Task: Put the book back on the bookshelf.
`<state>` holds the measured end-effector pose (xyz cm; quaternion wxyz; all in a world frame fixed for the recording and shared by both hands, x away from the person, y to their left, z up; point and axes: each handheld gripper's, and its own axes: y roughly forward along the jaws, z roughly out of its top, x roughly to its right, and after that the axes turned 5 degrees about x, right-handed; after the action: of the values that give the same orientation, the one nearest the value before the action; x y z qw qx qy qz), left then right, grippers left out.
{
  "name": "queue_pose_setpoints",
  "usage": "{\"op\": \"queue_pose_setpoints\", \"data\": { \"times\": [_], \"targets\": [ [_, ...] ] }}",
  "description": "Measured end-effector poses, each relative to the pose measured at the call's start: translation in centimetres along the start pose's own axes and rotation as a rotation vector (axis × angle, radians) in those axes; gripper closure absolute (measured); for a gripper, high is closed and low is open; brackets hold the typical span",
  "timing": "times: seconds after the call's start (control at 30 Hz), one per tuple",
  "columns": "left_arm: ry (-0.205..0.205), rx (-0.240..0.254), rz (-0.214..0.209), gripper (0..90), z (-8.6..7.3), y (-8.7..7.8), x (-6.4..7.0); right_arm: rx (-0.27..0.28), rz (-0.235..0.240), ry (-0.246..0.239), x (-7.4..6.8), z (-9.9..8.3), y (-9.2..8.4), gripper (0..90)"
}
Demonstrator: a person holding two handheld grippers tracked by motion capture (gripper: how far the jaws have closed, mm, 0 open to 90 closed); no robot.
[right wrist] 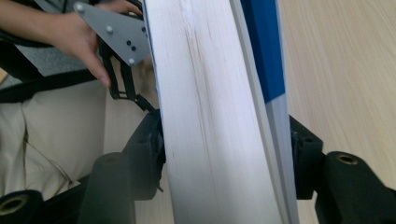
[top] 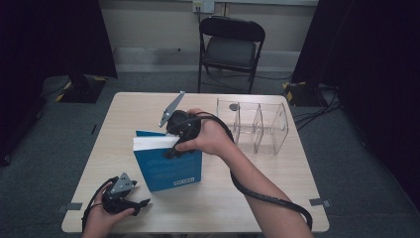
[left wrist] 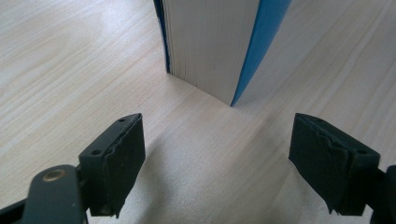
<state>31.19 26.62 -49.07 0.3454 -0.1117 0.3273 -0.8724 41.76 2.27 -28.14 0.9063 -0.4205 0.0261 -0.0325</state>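
Blue book point(top: 167, 163) standing on edge at centre of the table point(top: 277, 178), just left of middle in the high view. Right gripper point(top: 174, 147) over its top edge, fingers point(right wrist: 148, 154) straddling the white page block, whether pressing or slack cannot be told. Left gripper point(top: 141, 203) at lower left of frame, fingers point(left wrist: 116, 158) apart with nothing between, pointed at the book's corner. Clear divided organiser point(top: 260, 124) at upper right.

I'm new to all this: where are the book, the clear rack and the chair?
book point(top: 171, 168): high view, on its blue cover.
clear rack point(top: 260, 126): high view, on a middle divider.
chair point(top: 230, 51): high view, on its seat.
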Motion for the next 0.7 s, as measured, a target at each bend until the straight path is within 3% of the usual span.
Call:
{"op": "queue_pose_setpoints", "data": {
  "times": [0.23, 0.27, 0.7],
  "targets": [
    [0.000, -0.005, -0.002, 18.0, -0.1, 0.1, 0.0, -0.028, -0.025, 0.006, 0.2, -0.7, -0.9, 41.2],
    [0.001, -0.005, -0.002, 17.9, -0.1, 0.2, 0.0, -0.032, -0.027, 0.027, 0.2, -0.9, -1.0, 41.3],
    [-0.011, 0.010, 0.000, 16.1, -0.3, 0.4, -0.1, 0.001, -0.031, 0.049, 1.1, -2.7, -1.5, 41.7]
  ]
}}
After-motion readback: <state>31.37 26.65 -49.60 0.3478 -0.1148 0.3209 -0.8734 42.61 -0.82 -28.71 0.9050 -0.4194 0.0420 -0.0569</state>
